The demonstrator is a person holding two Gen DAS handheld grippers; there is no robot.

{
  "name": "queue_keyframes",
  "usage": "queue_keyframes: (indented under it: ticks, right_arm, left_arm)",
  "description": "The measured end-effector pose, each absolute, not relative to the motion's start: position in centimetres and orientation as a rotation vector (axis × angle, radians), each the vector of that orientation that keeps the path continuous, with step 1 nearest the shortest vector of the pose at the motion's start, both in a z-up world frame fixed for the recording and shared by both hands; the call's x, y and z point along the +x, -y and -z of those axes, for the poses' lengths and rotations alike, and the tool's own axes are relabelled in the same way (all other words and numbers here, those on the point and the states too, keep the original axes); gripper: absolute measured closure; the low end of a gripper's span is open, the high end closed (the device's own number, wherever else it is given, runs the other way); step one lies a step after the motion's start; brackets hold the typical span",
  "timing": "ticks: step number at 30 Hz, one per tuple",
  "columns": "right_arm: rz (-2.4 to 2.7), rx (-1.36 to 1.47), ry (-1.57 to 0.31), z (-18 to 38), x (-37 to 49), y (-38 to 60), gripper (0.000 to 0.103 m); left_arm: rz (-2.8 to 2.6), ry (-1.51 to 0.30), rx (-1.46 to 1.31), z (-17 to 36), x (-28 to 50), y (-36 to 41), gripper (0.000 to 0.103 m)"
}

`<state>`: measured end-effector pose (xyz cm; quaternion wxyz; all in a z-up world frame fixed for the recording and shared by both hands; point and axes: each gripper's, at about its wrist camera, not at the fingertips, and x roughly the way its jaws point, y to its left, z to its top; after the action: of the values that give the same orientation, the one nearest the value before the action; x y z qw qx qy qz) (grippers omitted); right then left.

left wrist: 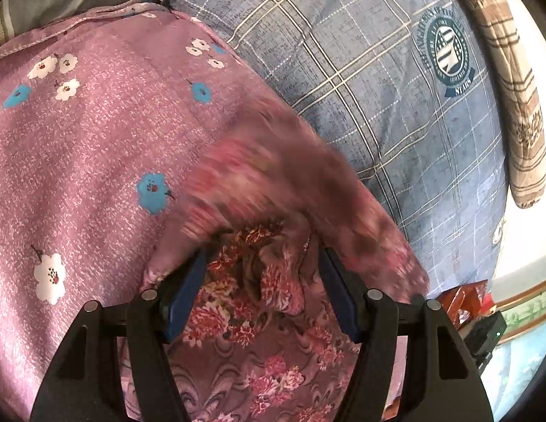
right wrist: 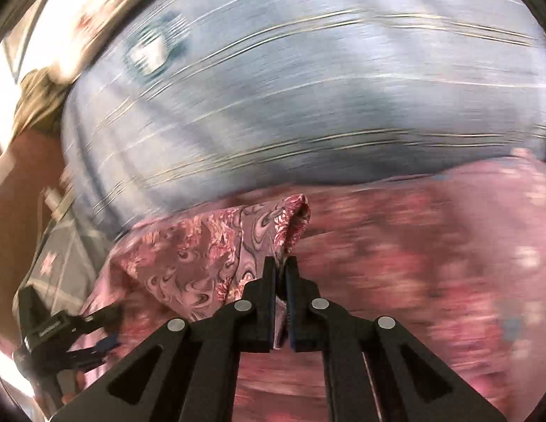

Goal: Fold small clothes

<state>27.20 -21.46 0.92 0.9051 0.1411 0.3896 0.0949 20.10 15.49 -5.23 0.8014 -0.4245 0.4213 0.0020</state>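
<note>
Right claw [right wrist: 280, 263] clamped shut on a raised fold of the floral garment [right wrist: 188, 246], left claw [left wrist: 262, 256] parted with bunched garment cloth between its fingers, pads not clearly pressing, garment spread over the pink flowered sheet [left wrist: 79, 133] beside the blue plaid cover [left wrist: 361, 70].

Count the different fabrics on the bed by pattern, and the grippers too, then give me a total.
Red floral garment: 1
Mauve sheet with white and blue flowers: 1
Blue plaid cover with a crest: 1
Beige checked fabric: 1
Grippers: 2, left gripper, right gripper
Total: 6
</note>
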Motion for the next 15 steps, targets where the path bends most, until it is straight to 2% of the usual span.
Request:
queue_keyframes:
  ticks: [7, 8, 11, 15]
  right_arm:
    - [-0.003, 0.409, -0.911, 3.3, 26.3, 30.4, 0.099]
    - [-0.01, 0.419, -0.903, 3.2, 26.3, 30.4, 0.099]
    - [-0.077, 0.46, -0.798, 0.8, 25.0, 30.5, 0.099]
    - [-0.042, 0.48, -0.777, 0.5, 24.4, 32.2, 0.1]
  left_arm:
    - [0.005, -0.926, -0.857, 5.3, 20.6, -13.9, 0.038]
    - [0.005, -0.92, -0.84, 5.1, 20.6, -13.8, 0.04]
    - [-0.025, -0.897, -0.82, 4.4, 20.2, -13.9, 0.056]
    - [-0.004, -0.941, -0.869, 5.4, 20.4, -14.4, 0.057]
